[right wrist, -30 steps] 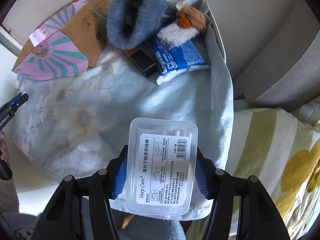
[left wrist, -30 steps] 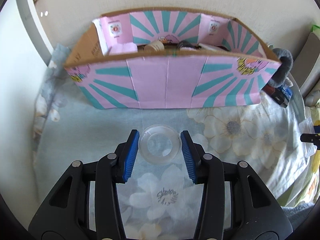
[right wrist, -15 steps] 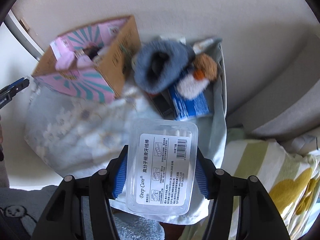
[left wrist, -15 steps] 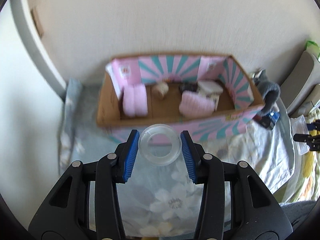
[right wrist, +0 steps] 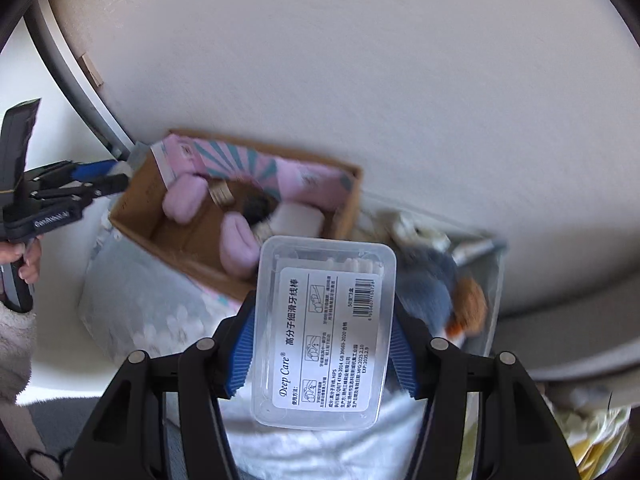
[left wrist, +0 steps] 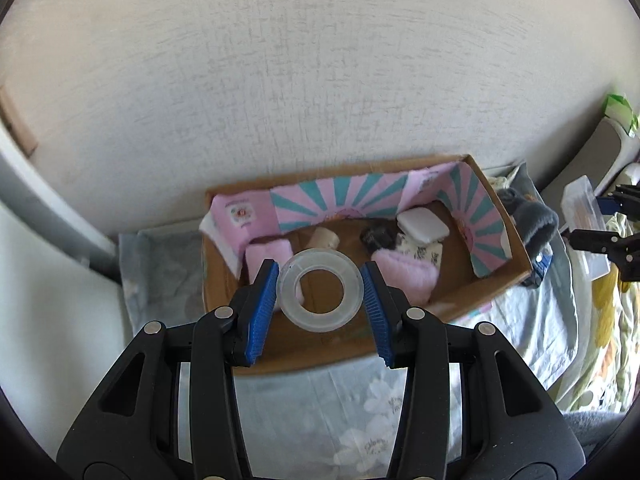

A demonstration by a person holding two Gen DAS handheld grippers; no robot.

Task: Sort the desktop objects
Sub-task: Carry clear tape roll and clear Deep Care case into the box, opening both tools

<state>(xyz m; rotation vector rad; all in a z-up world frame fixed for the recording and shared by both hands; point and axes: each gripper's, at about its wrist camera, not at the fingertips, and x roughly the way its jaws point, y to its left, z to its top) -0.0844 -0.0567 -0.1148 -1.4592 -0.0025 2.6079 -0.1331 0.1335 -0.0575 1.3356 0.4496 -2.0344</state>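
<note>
Pale textured wall, daylight all over it

A rough off-white wall [left wrist: 320,80] fills the back, brightly lit. A grey curved frame [left wrist: 44,200] runs down the left side. Below, a light blue floral cloth [left wrist: 320,412] covers the surface, and a yellow-and-green flowered fabric [left wrist: 612,340] lies at the right, under a grey padded edge [right wrist: 560,292].

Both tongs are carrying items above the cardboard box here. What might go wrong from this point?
The left tongs pinch the clear tape roll only at its curved rim, so it may slip or twist out early. The right tongs hold the plastic floss pick box by its lower half; it may tilt. The cardboard box is already crowded, so dropped items could land on the pink pads.
</note>
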